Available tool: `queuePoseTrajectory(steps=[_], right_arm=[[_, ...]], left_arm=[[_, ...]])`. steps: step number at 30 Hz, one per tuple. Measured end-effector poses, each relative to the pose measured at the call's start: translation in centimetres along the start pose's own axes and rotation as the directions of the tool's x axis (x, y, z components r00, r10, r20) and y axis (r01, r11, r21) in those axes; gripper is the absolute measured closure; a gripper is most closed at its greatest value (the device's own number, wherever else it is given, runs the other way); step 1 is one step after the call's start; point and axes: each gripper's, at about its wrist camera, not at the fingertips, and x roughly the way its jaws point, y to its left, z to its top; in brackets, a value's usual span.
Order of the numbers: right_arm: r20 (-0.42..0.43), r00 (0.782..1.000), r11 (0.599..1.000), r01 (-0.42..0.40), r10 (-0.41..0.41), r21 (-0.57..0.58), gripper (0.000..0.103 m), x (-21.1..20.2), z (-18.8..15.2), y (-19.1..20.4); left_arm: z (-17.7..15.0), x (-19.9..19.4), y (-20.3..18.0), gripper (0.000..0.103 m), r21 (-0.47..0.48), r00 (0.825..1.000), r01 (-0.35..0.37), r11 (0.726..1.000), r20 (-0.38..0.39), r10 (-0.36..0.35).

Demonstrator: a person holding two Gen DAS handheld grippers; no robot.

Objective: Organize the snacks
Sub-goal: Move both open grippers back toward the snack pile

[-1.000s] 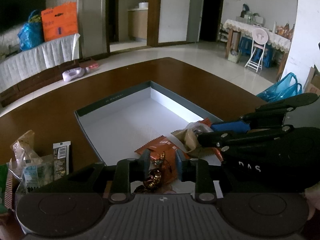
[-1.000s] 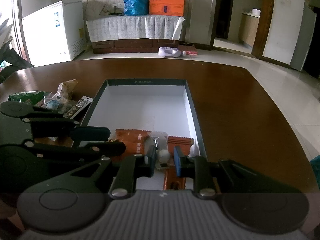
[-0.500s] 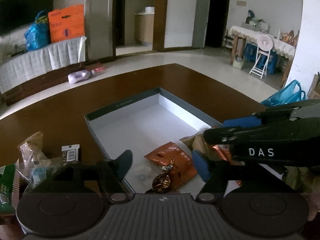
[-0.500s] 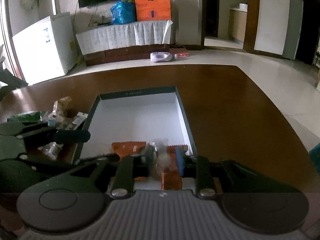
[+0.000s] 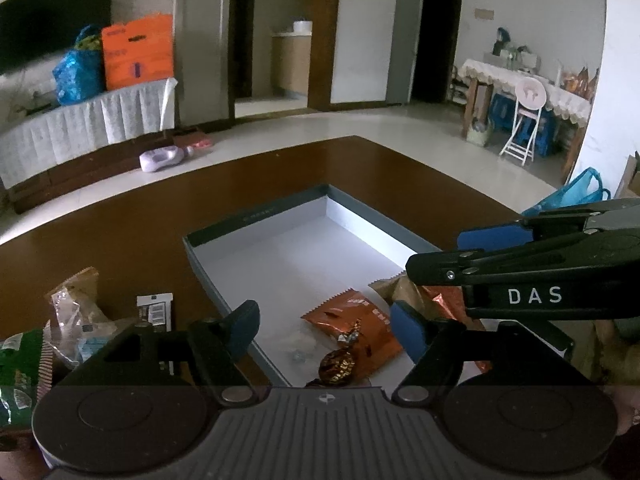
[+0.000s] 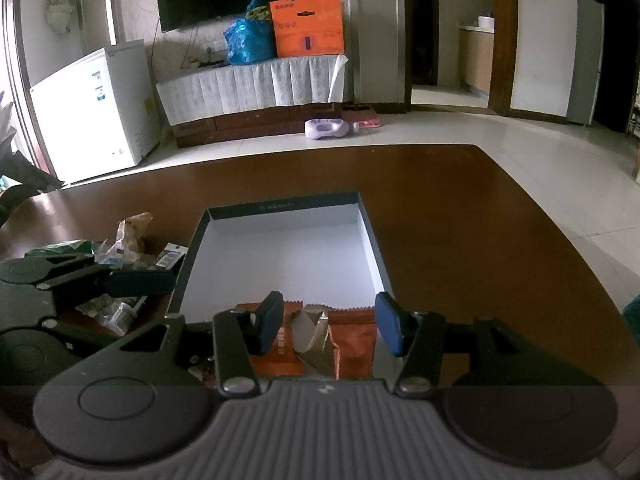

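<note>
We hold both hand-held grippers, left (image 5: pixel 324 330) and right (image 6: pixel 328 326), open and empty over the box (image 6: pixel 280 204) | loose snacks (image 5: pixel 76 328) lie on the counter (image 5: pixel 120 248), left of the box | left nearer.

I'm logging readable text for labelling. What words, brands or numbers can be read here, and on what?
"DAS": white letters on the right gripper, seen from the left wrist.
Print on the box rim: too small to read.
Orange packet lettering: blurred.
Barcode wrapper: unreadable.
Orange carton on the far shelf: unreadable.
</note>
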Motion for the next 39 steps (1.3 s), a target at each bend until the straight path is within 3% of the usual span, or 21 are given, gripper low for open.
queuePoseTrajectory(steps=[2,9,13,24,39], right_arm=[[0.009,1.0,1.0,0.0,0.0,-0.003,0.045,-0.2,0.1,0.1],[0.036,0.999,1.0,-0.002,0.002,-0.018,0.042,-0.8,0.7,1.0],[0.057,0.998,1.0,-0.013,0.014,-0.028,0.035,-1.2,1.1,1.7],[0.058,0.997,0.995,-0.056,0.061,-0.079,0.033,-1.3,2.0,5.2],[0.057,0.991,0.986,-0.117,0.124,-0.122,0.029,-0.3,2.8,10.4]], left_arm=[[-0.1,-0.2,0.1,0.02,0.0,1.0,-0.011,1.0,0.01,0.011],[-0.2,-1.4,1.2,0.019,-0.003,0.999,-0.026,1.0,0.029,0.026],[-0.3,-2.3,2.4,0.019,-0.017,0.998,-0.047,0.999,0.043,0.047],[-0.8,-5.4,4.9,0.018,-0.027,0.992,-0.1,0.995,0.078,0.102],[-1.9,-9.4,9.5,0.013,-0.097,0.967,-0.22,0.971,0.105,0.23]])
